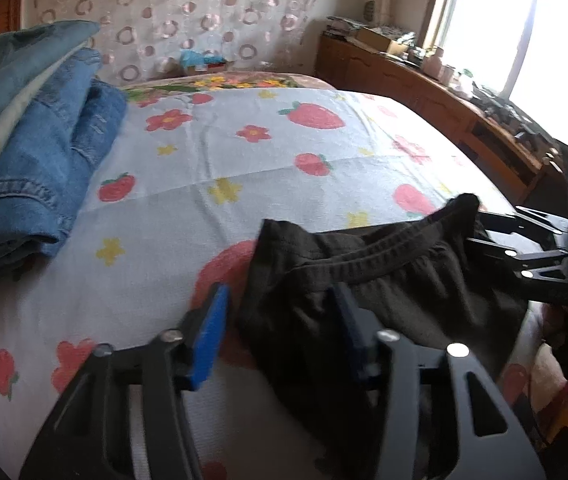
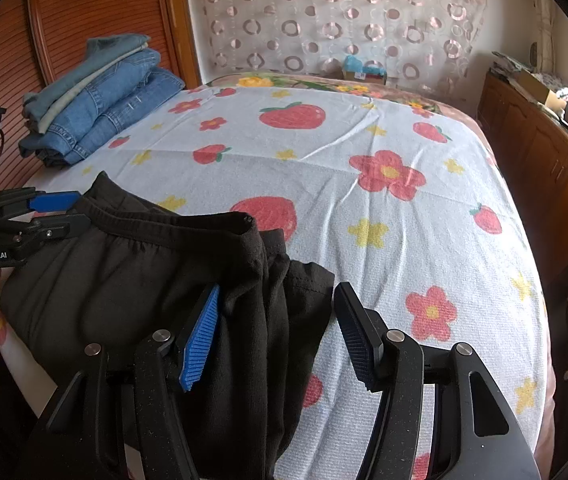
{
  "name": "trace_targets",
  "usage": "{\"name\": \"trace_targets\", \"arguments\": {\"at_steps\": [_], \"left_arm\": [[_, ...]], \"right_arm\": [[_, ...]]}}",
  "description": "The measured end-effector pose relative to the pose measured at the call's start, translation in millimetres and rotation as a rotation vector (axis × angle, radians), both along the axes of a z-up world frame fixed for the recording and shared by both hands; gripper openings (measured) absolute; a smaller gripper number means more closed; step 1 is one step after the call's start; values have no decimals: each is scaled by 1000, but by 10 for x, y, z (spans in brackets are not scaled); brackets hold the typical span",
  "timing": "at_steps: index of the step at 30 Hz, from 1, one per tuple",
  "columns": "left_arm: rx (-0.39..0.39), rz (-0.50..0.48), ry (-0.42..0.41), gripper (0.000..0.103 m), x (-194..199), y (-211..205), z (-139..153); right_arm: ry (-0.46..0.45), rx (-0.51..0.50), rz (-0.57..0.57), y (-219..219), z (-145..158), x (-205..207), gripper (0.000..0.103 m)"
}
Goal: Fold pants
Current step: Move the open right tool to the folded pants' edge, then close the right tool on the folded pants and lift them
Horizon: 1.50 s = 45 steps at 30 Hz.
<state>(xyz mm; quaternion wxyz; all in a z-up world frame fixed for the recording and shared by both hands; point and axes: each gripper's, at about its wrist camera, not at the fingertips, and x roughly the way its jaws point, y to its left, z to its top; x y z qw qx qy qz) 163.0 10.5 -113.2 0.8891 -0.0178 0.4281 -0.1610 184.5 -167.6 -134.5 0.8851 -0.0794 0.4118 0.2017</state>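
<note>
Your left gripper (image 1: 279,332) is spread wide, its jaws released; the blue pads (image 1: 208,340) stand on either side of the left corner of the black pants (image 1: 364,280), with the cloth lying between them but not pinched. Your right gripper (image 2: 277,336) is also released, jaws apart; the right edge of the black pants (image 2: 143,280) lies between its pads (image 2: 199,344), loose.

The pants lie at the near edge of the bed; the elastic waistband (image 2: 171,222) points away from you, toward the middle of the strawberry-and-flower sheet (image 2: 364,140). Far from the pants, at the far left corner of the sheet, there is a stack of folded jeans (image 2: 99,104); beyond the sheet hangs a curtain with ring pattern (image 2: 324,12); to the right of the pants stands a wooden cabinet (image 2: 544,160).
</note>
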Motion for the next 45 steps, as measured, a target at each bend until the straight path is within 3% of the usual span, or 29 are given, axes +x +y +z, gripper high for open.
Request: {"name": "trace_targets", "arguments": {"at_steps": [5,7,12,14,35,45], "left_arm": [[-22,-26,8,25,-13,-31,18],[-24,-26,-7,19,-53,-52,45],[-14,-31,-46,11,-152,-94,146],[-37,-39,-64,11,-207,-82,217],[-77,-40,-307,9,-677,-154,1028],[-66,-34,-387,9,-838,-88,1340]], "right_arm": [[-1,-2,4,18,-2,-4,59],[-6,7,22,35,3,-16,43],[13,44,51,29,19,-25,17],[13,59,44,3,45,-43,13],[-254,147,47,-16,971,-599,10],[-329,144,80,65,1353,-728,10]]}}
